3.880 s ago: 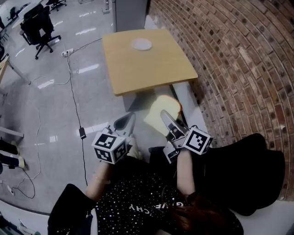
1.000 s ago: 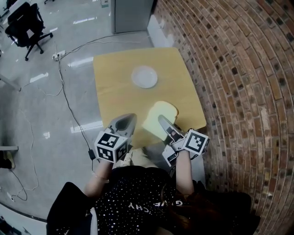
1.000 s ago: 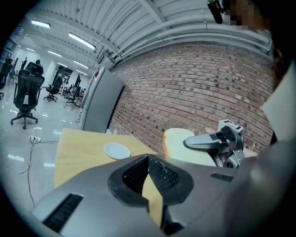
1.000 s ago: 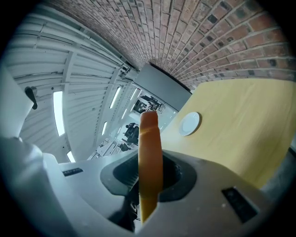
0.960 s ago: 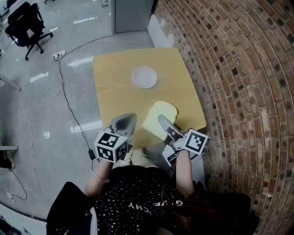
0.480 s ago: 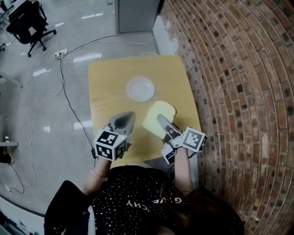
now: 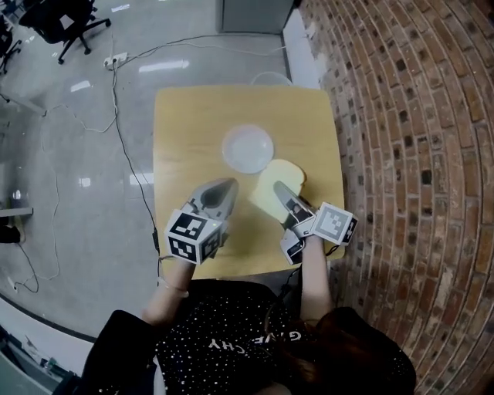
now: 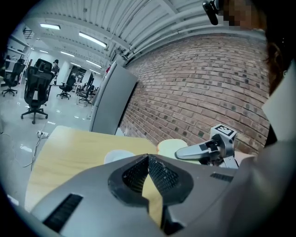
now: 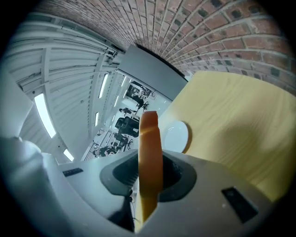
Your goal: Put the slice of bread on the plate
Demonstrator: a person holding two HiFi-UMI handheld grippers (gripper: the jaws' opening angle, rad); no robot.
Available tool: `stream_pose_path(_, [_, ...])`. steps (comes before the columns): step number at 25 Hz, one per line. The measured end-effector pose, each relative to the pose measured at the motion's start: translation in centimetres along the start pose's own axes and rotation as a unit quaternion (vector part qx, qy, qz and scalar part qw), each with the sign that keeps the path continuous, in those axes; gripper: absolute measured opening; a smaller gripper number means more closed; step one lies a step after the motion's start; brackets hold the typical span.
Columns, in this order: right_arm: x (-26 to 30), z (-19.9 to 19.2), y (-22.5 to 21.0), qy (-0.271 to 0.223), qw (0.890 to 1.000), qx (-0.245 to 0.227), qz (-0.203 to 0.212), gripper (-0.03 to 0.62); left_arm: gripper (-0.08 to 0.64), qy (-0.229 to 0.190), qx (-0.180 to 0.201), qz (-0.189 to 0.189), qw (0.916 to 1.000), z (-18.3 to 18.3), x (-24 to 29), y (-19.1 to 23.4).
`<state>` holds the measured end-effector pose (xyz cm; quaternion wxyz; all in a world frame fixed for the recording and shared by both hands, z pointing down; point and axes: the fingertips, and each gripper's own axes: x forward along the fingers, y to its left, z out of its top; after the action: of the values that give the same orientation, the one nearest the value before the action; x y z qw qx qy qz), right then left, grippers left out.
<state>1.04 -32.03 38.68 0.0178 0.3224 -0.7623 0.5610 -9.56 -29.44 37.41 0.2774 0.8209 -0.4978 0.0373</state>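
Observation:
A round white plate [image 7: 247, 149] lies on the square wooden table [image 7: 185, 131], a little beyond its middle. My right gripper [image 7: 279, 188] is shut on the slice of bread [image 7: 268, 198], which hangs over the table just right of the plate and nearer to me. In the right gripper view the bread [image 9: 149, 139] stands edge-on between the jaws, with the plate [image 9: 175, 137] beyond it. My left gripper [image 7: 223, 187] is shut and holds nothing, over the table near the plate's front left. From the left gripper view, the plate [image 8: 118, 156] and bread [image 8: 170, 146] are ahead.
A brick wall [image 7: 417, 116] runs close along the table's right side. Left of the table is grey floor with a cable [image 7: 127, 131] and an office chair [image 7: 65, 19]. A grey cabinet [image 7: 255, 11] stands beyond the far edge.
Both grippers have moved forward from the table's near edge to over the table. The bread, still held, is now right beside the plate.

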Motion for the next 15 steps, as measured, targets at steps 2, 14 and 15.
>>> stream_pose_path(2, [1.1,0.5,-0.6,0.002,1.0,-0.004,-0.009,0.094,0.009,0.004,-0.005,-0.004,1.0,-0.1,0.4,0.6])
stream_pose_path(14, [11.7,2.8,-1.6,0.081,0.996,-0.033,-0.01,0.095,0.009,0.005,-0.038,-0.006,0.9993,-0.6,1.1,4.5])
stream_pose_path(15, [12.7,2.8,-1.6,0.091,0.995,-0.032,-0.008,0.095,0.009,0.006,-0.04,-0.004,0.9992,-0.7,0.9,4.8])
